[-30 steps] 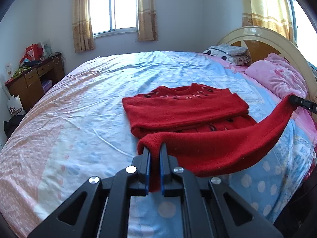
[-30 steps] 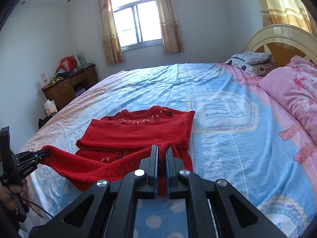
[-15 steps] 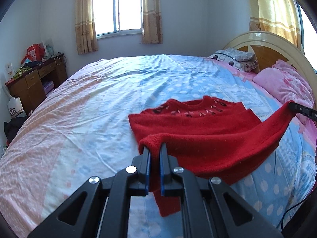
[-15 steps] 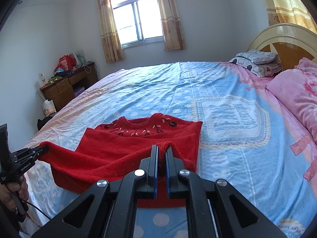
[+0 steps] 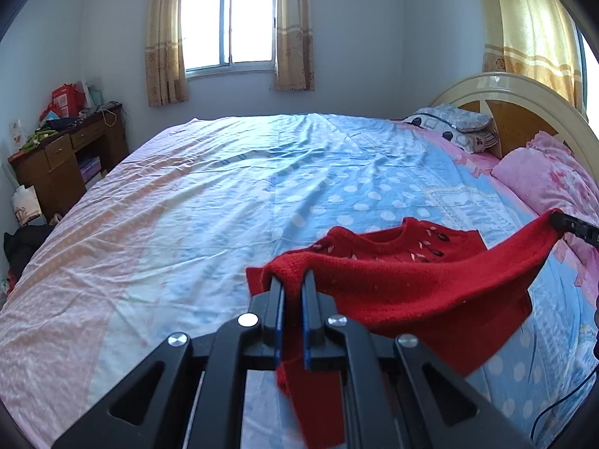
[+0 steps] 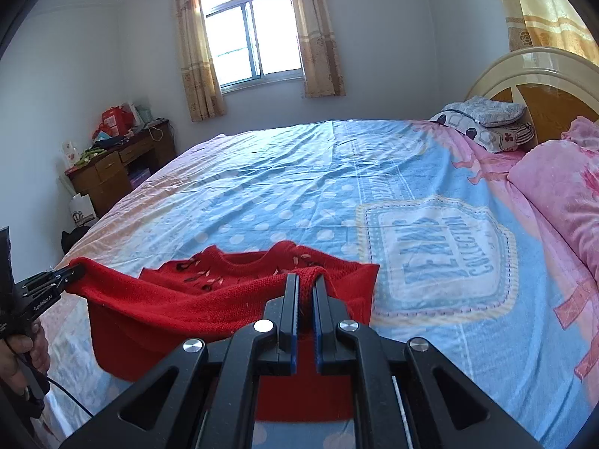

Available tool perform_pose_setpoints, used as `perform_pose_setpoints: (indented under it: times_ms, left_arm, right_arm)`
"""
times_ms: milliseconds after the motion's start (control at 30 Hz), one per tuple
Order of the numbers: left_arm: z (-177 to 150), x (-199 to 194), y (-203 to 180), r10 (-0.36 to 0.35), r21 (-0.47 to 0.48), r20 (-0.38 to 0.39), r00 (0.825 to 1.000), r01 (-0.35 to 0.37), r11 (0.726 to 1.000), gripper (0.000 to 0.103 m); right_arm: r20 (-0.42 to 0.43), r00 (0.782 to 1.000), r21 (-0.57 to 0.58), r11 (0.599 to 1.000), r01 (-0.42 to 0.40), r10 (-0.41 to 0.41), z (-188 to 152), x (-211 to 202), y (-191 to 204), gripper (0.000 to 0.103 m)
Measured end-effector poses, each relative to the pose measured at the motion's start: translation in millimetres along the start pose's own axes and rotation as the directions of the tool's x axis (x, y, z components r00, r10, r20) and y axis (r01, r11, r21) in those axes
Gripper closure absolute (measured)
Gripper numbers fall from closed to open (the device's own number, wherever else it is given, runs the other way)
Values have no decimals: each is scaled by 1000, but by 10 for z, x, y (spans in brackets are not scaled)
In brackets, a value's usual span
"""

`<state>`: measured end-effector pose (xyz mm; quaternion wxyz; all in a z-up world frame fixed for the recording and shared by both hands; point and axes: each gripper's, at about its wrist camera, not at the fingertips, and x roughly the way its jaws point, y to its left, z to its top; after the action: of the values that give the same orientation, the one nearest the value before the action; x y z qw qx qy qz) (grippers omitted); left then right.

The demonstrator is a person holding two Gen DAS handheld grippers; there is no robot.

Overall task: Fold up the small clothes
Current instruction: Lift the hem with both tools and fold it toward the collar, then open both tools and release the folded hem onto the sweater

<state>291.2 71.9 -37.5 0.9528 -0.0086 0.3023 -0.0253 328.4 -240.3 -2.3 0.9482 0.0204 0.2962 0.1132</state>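
A small red knitted sweater (image 5: 411, 288) with dark beads at the neck hangs between both grippers above the blue dotted bedsheet (image 5: 262, 187). My left gripper (image 5: 292, 280) is shut on its left bottom corner. My right gripper (image 6: 307, 280) is shut on the other bottom corner of the sweater (image 6: 194, 303). The lifted hem stretches between them, and the collar end rests on the bed. Each gripper shows in the other's view: the right one (image 5: 572, 226) at the far right, the left one (image 6: 56, 280) at the far left.
A pink quilt (image 6: 561, 187) and pillows (image 6: 486, 119) lie by the headboard (image 6: 543, 78) on the right. A wooden desk (image 5: 63, 157) with clutter stands at the left wall. A window (image 5: 230, 26) is behind the bed.
Both grippers have lifted the sweater's bottom hem higher and carried it forward over the body toward the collar. The folded sleeve is now covered by the raised cloth.
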Motion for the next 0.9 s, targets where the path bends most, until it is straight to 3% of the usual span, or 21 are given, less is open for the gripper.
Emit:
perform_pose_setpoints:
  times_ms: [500,633,700,767,833,900]
  left_arm:
    - [59,1276,8,24,11,-162,986,-22,1000,94]
    - [32,1425,29,37,-17,-172,984,-41,999,81]
    - [19,1325,92,47,-48,-160,986,-55,997,70]
    - [1,1183,134,58,-49,-126,990,-64,997,55]
    - [-49,954,191,77,-40,-75,994,-81,996,38]
    - [-91,843,227,92,-35,-52,994,-94,995,33]
  right_arm:
    - [-136,986,44,994,103,-96,197,1196,-244,98]
    - [-204,972,48,990,132,-119,118,1570,-359,96]
    - [-192,968,66,982,175,-160,68,1585,-411,84]
    - [-178,976,104,984,148,-128,9,1493,-434,54]
    - [-167,982,98,989,110,-92,-47,1375,-376,52]
    - [-159,984,51,994,94,-85,-114,1274,-240,52]
